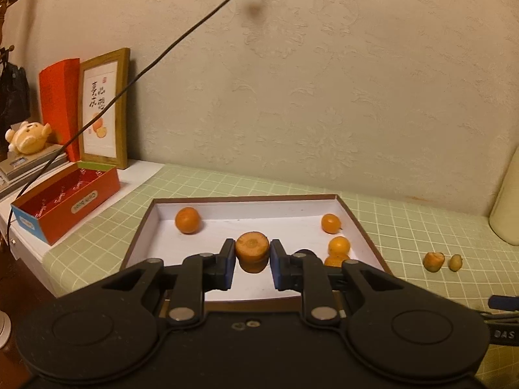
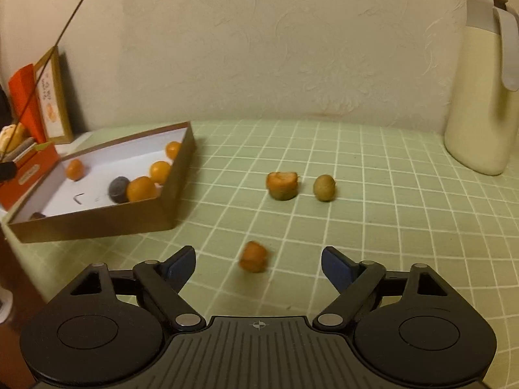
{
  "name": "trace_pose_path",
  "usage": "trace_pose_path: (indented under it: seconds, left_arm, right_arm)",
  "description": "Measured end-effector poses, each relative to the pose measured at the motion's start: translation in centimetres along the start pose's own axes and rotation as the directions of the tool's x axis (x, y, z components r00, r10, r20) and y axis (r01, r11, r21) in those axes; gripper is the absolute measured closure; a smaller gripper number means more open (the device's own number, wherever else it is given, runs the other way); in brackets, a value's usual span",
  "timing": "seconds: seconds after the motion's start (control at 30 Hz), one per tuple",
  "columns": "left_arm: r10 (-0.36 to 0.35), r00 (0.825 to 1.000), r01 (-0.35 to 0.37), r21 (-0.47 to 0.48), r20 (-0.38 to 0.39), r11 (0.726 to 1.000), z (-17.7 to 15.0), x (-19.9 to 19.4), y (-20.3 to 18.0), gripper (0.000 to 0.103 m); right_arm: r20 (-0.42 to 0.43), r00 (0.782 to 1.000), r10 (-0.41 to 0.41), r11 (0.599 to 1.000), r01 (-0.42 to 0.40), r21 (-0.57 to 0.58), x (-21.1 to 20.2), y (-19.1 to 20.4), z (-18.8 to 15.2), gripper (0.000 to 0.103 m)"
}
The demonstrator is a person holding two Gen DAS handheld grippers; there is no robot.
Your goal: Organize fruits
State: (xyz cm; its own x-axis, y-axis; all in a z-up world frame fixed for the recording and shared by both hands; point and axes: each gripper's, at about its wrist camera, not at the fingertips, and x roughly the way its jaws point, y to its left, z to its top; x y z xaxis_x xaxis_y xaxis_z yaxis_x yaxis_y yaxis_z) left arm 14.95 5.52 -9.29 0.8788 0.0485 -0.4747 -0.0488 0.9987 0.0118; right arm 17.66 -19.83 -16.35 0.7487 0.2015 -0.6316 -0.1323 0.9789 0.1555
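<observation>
My left gripper (image 1: pixel 252 261) is shut on an orange carrot chunk (image 1: pixel 252 255) and holds it over the white-lined brown tray (image 1: pixel 356 223). Several small oranges lie in the tray: one at the back left (image 1: pixel 187 220), one at the back right (image 1: pixel 331 223), others at the right (image 1: pixel 339 246). A dark round fruit (image 2: pixel 118 188) lies in it too. My right gripper (image 2: pixel 258 267) is open over the green mat, around a blurred orange piece (image 2: pixel 253 256). Farther on lie an orange-green piece (image 2: pixel 282 185) and a small green fruit (image 2: pixel 323 187).
The tray (image 2: pixel 175 191) is at the left in the right wrist view. A red open box (image 1: pixel 65 201), a framed picture (image 1: pixel 102 110) and a plush toy (image 1: pixel 29 136) stand at the left. A cream jug (image 2: pixel 480 97) stands at the back right. A black cable (image 1: pixel 181 37) hangs across.
</observation>
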Motion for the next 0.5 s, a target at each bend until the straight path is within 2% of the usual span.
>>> trace_pose_path:
  seconds: [0.13,0.17,0.2,0.23,0.37,0.43,0.47,0.5]
  left_arm:
    - [-0.011,1.000,0.011,0.006,-0.006,1.000,-0.2,0.2,-0.4,0.090]
    - [-0.013,1.000,0.013,0.008,-0.008,1.000,-0.3,0.2,-0.4,0.090]
    - [-0.011,1.000,0.011,0.009,-0.009,1.000,-0.3,0.2,-0.4,0.090]
    - [-0.010,1.000,0.010,0.008,-0.010,1.000,-0.3,0.2,-0.3,0.090]
    - [-0.004,1.000,0.004,0.000,-0.012,1.000,-0.4,0.1,0.0,0.090]
    - [-0.002,1.000,0.001,-0.006,-0.013,1.000,-0.3,0.1,0.1,0.090]
    - [0.000,1.000,0.000,-0.005,-0.013,1.000,-0.4,0.0,0.2,0.090]
    - [0.001,1.000,-0.001,-0.005,-0.014,1.000,-0.4,0.0,0.3,0.090]
  right_arm:
    - [-0.040,0.999,0.017,1.000,-0.016,0.021,2.1,-0.1,0.2,0.020]
    - [-0.050,0.999,0.016,1.000,-0.015,0.023,2.6,0.1,0.1,0.031]
    - [-0.063,0.998,0.015,1.000,-0.014,0.020,3.1,0.3,0.1,0.049]
    - [-0.072,0.997,0.016,1.000,-0.015,0.018,3.4,0.5,0.1,0.056]
    - [-0.077,0.997,0.004,1.000,-0.004,0.004,4.3,1.2,0.1,0.060]
    - [-0.081,0.997,0.008,1.000,-0.009,-0.006,4.6,1.6,0.2,0.069]
    - [-0.083,0.997,0.002,1.000,-0.004,-0.023,4.7,1.9,0.2,0.083]
    - [-0.081,0.997,-0.010,0.999,0.007,-0.044,4.7,2.3,0.1,0.083]
